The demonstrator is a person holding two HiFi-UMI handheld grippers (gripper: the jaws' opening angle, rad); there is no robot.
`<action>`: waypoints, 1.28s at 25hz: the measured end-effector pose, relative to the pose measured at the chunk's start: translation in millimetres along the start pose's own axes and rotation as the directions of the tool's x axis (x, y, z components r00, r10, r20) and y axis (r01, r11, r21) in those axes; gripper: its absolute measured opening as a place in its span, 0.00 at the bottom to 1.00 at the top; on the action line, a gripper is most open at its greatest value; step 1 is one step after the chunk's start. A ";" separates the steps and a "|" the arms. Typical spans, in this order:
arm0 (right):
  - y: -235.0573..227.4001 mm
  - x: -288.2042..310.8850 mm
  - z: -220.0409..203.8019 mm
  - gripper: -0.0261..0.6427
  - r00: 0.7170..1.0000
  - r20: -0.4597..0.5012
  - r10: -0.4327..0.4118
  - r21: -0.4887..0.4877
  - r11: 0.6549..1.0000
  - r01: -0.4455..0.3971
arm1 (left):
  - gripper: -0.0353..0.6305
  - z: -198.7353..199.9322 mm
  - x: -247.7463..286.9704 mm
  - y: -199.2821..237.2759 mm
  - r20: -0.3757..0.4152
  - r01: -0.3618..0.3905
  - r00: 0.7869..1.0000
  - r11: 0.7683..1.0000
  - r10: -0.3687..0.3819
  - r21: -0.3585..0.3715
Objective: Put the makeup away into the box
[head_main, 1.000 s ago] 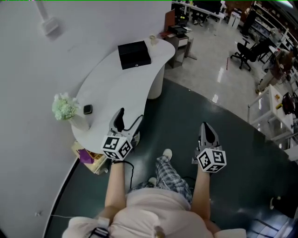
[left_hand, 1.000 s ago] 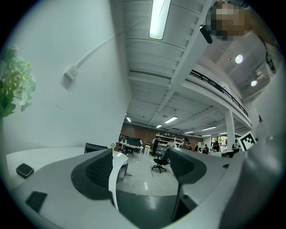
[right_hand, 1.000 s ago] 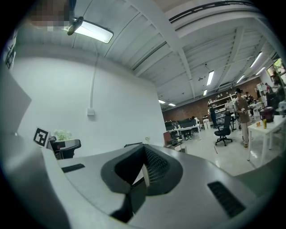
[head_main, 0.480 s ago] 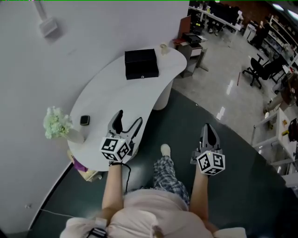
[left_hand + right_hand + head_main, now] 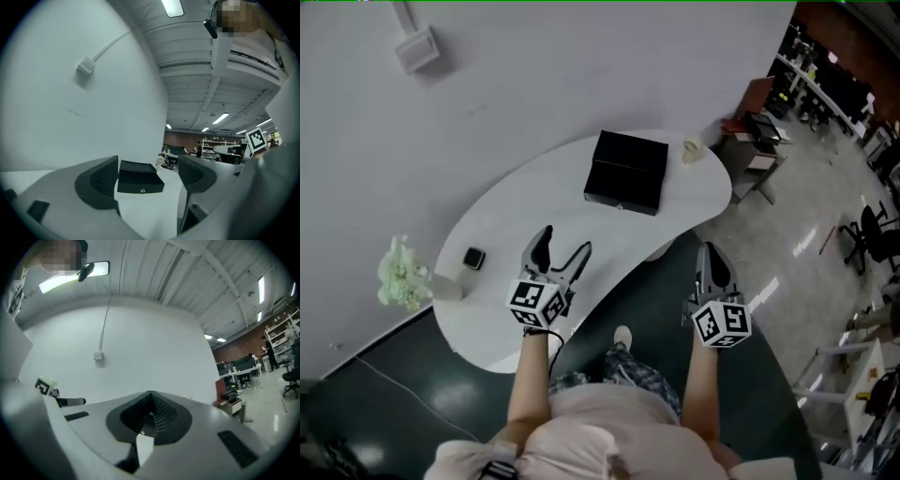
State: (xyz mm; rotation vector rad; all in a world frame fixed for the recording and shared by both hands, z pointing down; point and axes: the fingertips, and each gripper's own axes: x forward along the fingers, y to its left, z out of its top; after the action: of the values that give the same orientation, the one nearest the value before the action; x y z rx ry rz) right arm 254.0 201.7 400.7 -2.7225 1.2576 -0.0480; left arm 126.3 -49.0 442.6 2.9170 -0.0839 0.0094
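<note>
Box [image 5: 625,172] lies closed on the table [image 5: 506,216] beyond left hand-held gripper [image 5: 564,239].

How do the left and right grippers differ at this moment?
The left gripper has its jaws apart; the right gripper has them closed together. The left gripper is above the white table, pointing toward the black box; the right gripper is beside the table, above the floor. Both are empty.

box [image 5: 625,172]: matt black | table [image 5: 511,220]: smooth white, faint sheen | floor [image 5: 797,253]: glossy, reflective
</note>
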 end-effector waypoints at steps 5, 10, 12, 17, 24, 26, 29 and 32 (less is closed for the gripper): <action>10.5 88.6 -11.8 0.06 0.977 -0.076 0.201 -0.010 0.979 -0.202 | 0.63 1.2 22.1 38.0 0.007 -0.154 0.988 0.988 0.154 -0.019; 34.2 148.0 -23.5 0.06 0.929 -0.126 0.348 -0.020 0.935 -0.353 | 0.63 -0.1 25.0 63.8 -0.006 -0.268 0.963 0.963 0.268 0.001; 47.1 166.5 -28.2 0.06 0.911 -0.133 0.391 -0.009 0.919 -0.395 | 0.63 0.5 22.5 74.7 -0.007 -0.308 0.951 0.951 0.308 0.008; 93.7 199.1 -41.6 0.06 0.860 -0.154 0.487 0.018 0.871 -0.491 | 0.63 -2.3 0.0 108.4 0.005 -0.422 0.907 0.906 0.422 -0.018; 181.7 234.8 -60.4 0.06 0.750 -0.202 0.630 0.021 0.769 -0.639 | 0.63 -7.5 -46.9 156.9 -0.005 -0.582 0.813 0.813 0.582 -0.030; 208.1 244.3 -67.4 0.06 0.715 -0.209 0.668 0.025 0.734 -0.679 | 0.63 -10.2 -57.6 169.3 -0.014 -0.614 0.789 0.787 0.614 -0.053; 248.6 252.1 -80.3 0.06 0.654 -0.230 0.721 0.022 0.675 -0.737 | 0.63 -15.0 -74.6 184.4 -0.042 -0.656 0.754 0.752 0.655 -0.055; 286.7 260.0 -91.6 0.06 0.592 -0.242 0.769 0.039 0.618 -0.786 | 0.63 -18.7 -91.3 207.9 -0.065 -0.712 0.702 0.701 0.710 -0.040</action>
State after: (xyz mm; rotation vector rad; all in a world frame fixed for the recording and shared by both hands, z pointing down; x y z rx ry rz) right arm 198.4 -189.8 442.7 -1.9802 2.4576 -0.2378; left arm 23.2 -242.1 505.6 2.6141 -1.1808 0.1949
